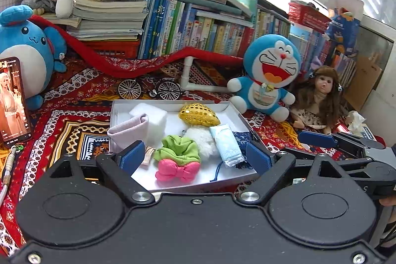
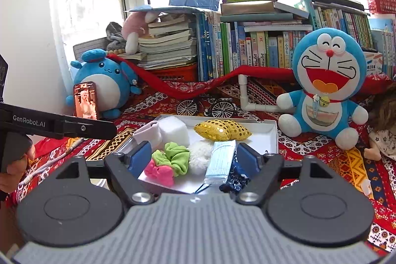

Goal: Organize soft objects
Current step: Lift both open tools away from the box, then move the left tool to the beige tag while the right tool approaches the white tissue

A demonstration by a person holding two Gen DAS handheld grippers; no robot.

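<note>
Left gripper (image 1: 195, 157) and right gripper (image 2: 194, 156) both spread wide, nothing between pads. White box (image 1: 231, 107) at frame centre on patterned cloth (image 1: 74, 120) holds soft items: gold sequin pouch (image 1: 199, 114), green ribbed scrunchie (image 1: 178, 149), pink bow (image 1: 177, 171), white pompom (image 1: 201, 139), foam block (image 1: 154, 115), wrapped mask (image 1: 227, 145). Step looks between picks; next move calls for choosing one item, closing gently.

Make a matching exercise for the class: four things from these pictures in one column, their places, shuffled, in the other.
Things
1. gold sequin pouch
2. pink bow
3. phone
4. toy bicycle

Places
A. just behind the white box, on the patterned cloth
B. leaning on the blue round plush
C. far end of the box
D. near end of the box, beside the green scrunchie

Pairs: 1-C, 2-D, 3-B, 4-A
</note>
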